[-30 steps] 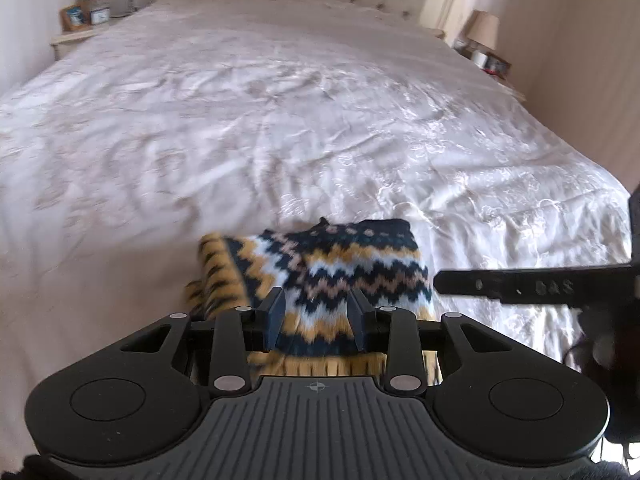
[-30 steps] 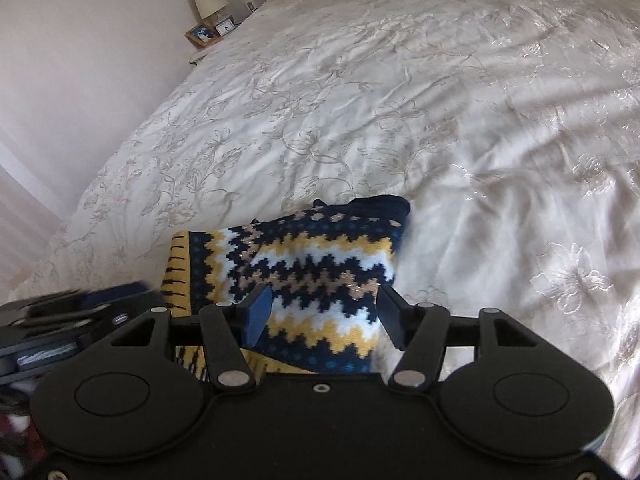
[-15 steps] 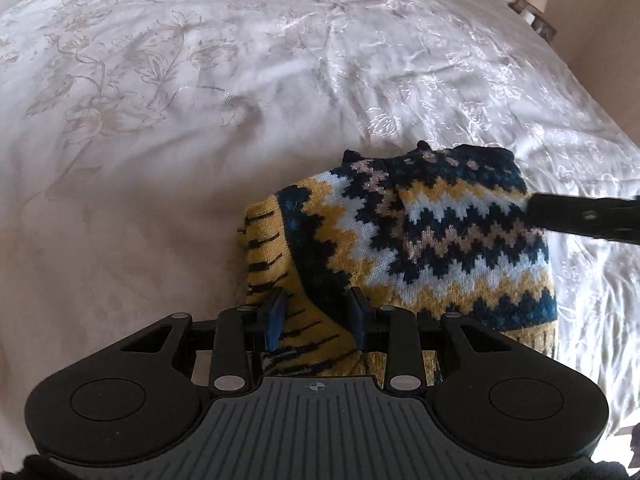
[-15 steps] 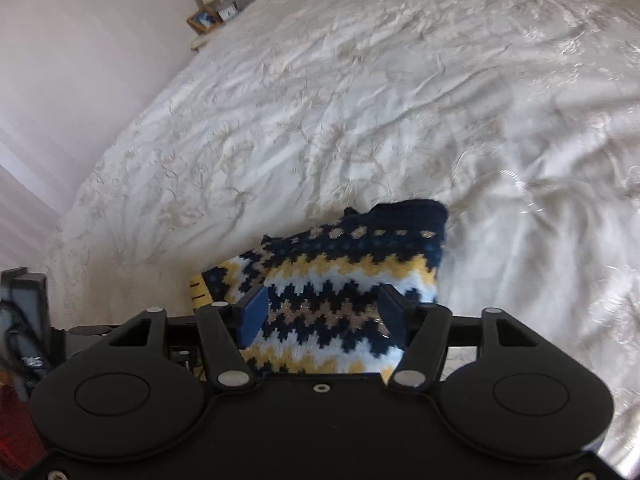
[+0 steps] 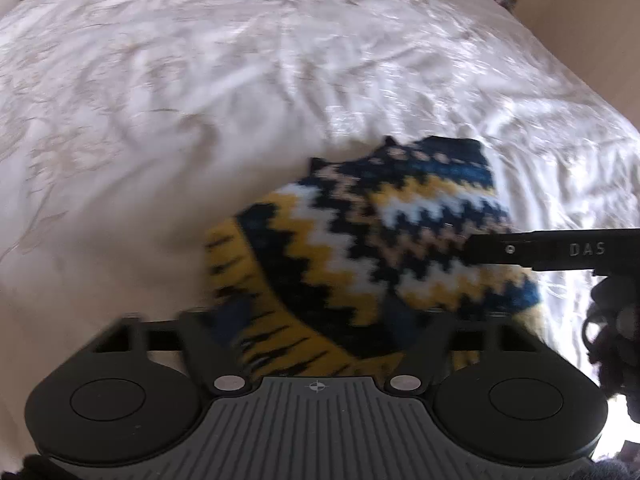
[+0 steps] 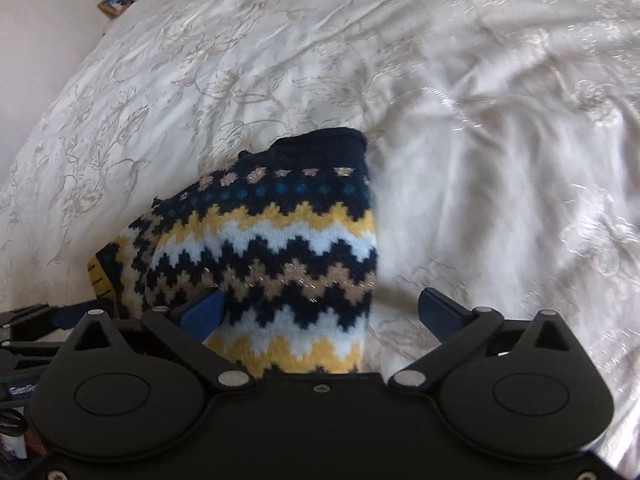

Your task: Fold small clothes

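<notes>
Both the left gripper (image 5: 320, 320) and the right gripper (image 6: 320, 312) are hovering with fingers apart around the knitted garment (image 6: 280, 248), lying directly ahead near the bed (image 6: 480, 160) edge

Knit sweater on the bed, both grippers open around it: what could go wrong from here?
1. The knit sweater bulges at its left fold; it may spring open.
2. The right gripper straddles the sweater's right edge, so closing could also pinch the bedspread.
3. The left gripper view is blurred; its grasp may miss.
</notes>
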`<state>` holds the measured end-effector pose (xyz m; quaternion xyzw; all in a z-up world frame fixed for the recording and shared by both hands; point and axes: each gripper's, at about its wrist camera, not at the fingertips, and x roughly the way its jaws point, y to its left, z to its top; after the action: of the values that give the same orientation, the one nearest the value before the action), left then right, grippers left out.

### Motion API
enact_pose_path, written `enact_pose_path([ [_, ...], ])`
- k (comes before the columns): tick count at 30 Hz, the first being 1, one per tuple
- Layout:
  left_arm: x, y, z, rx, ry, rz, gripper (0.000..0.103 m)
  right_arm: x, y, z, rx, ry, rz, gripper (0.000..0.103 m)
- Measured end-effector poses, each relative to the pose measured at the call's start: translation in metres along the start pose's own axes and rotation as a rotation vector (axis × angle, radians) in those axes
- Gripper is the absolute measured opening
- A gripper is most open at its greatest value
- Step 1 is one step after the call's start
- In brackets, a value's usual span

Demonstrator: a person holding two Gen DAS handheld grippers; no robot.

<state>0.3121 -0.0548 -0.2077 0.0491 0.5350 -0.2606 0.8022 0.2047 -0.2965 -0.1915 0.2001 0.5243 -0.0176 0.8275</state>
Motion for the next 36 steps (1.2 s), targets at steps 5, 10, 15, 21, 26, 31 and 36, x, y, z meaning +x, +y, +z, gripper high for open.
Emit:
enact_pose_path([
  [5, -0.022, -0.018, 0.006, 0.038, -0.052, 0.030, 0.090, -0.037, -0.005, -0.005, 0.023, -0.097, -0.067, 0.103],
  [10, -0.052, -0.029, 0.014, 0.034, -0.093, 0.048, 0.091, -0.077, -0.002, -0.012, 0.042, -0.189, -0.110, 0.103],
  [15, -0.075, -0.043, 0.013, 0.015, -0.112, 0.075, 0.091, -0.109, 0.005, -0.020, 0.046, -0.241, -0.132, 0.103],
  [21, -0.098, -0.055, -0.006, -0.020, -0.111, 0.112, 0.091, -0.139, 0.018, -0.041, -0.001, -0.256, -0.105, 0.103],
  [26, -0.117, -0.061, -0.033, -0.075, -0.100, 0.142, 0.091, -0.160, 0.025, -0.065, -0.037, -0.251, -0.095, 0.103],
  [31, -0.135, -0.066, -0.058, -0.103, -0.103, 0.151, 0.091, -0.176, 0.029, -0.090, -0.031, -0.251, -0.075, 0.103],
  [36, -0.152, -0.075, -0.078, -0.112, -0.119, 0.153, 0.090, -0.190, 0.032, -0.110, -0.052, -0.261, -0.072, 0.103],
])
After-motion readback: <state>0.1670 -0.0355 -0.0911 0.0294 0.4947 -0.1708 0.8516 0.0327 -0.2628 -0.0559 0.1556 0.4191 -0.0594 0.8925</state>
